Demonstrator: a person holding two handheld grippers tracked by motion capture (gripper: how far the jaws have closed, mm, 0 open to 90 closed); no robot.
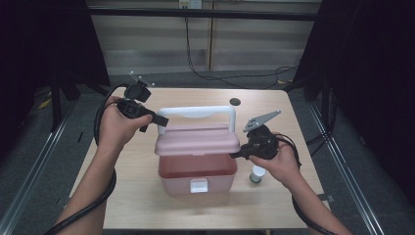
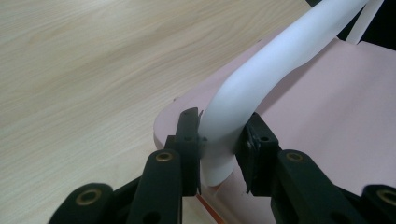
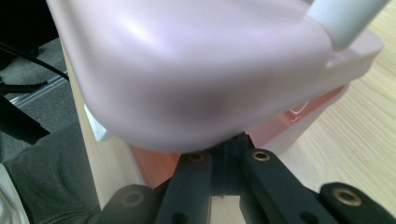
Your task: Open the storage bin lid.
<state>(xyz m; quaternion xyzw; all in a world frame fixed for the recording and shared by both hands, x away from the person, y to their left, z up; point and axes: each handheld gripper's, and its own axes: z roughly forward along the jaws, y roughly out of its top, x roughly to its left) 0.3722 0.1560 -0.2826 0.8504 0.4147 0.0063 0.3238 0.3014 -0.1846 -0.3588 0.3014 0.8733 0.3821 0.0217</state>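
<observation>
A pink translucent box with a paler pink lid stands mid-table, its white handle raised upright. My left gripper is shut on the handle's left leg; in the left gripper view both pads press the white handle just above the lid, with my left gripper low in that frame. My right gripper sits at the box's right side, just under the lid's edge. In the right gripper view its jaws meet, shut, beneath the lid's corner, which hides the tips.
A small white bottle stands on the table right beside my right hand. A white latch is on the box's front wall. A dark round spot marks the far tabletop. Cables trail from both grippers.
</observation>
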